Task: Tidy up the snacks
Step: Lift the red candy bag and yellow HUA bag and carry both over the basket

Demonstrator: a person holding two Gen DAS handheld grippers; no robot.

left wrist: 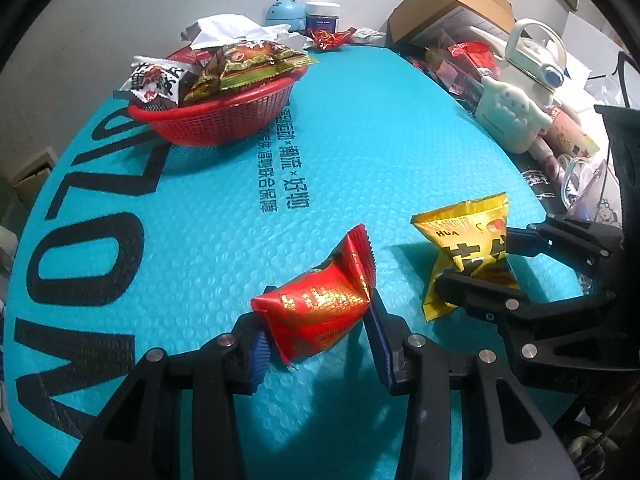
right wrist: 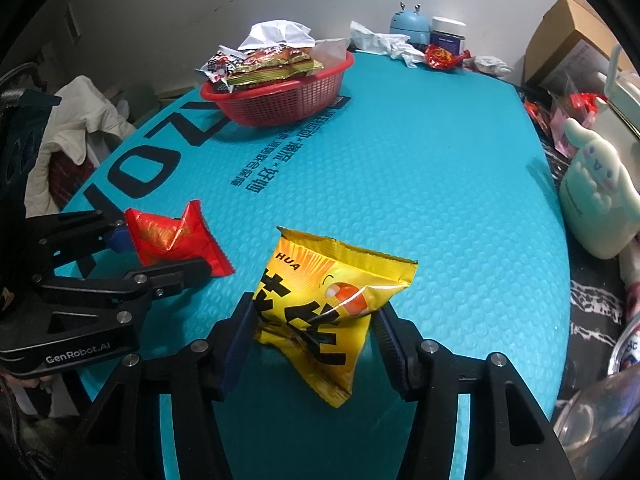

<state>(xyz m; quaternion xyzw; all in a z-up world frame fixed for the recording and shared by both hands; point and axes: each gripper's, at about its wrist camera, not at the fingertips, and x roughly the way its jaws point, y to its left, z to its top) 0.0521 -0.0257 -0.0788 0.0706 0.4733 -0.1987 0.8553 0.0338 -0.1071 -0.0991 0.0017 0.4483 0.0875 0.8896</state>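
Turquoise bubble-textured sheeting (left wrist: pixel 360 140) covers the bench. On it, the left claw (left wrist: pixel 316 336) pinches a crinkled red foil packet (left wrist: pixel 316 312) between ribbed blue pads. Just beside it, the right claw (right wrist: pixel 312 332) clamps a puffy yellow foil bag (right wrist: pixel 320 312). Well apart, a red plastic mesh basket (left wrist: pixel 224 120) stands heaped with glossy wrapped snacks (left wrist: pixel 248 64).
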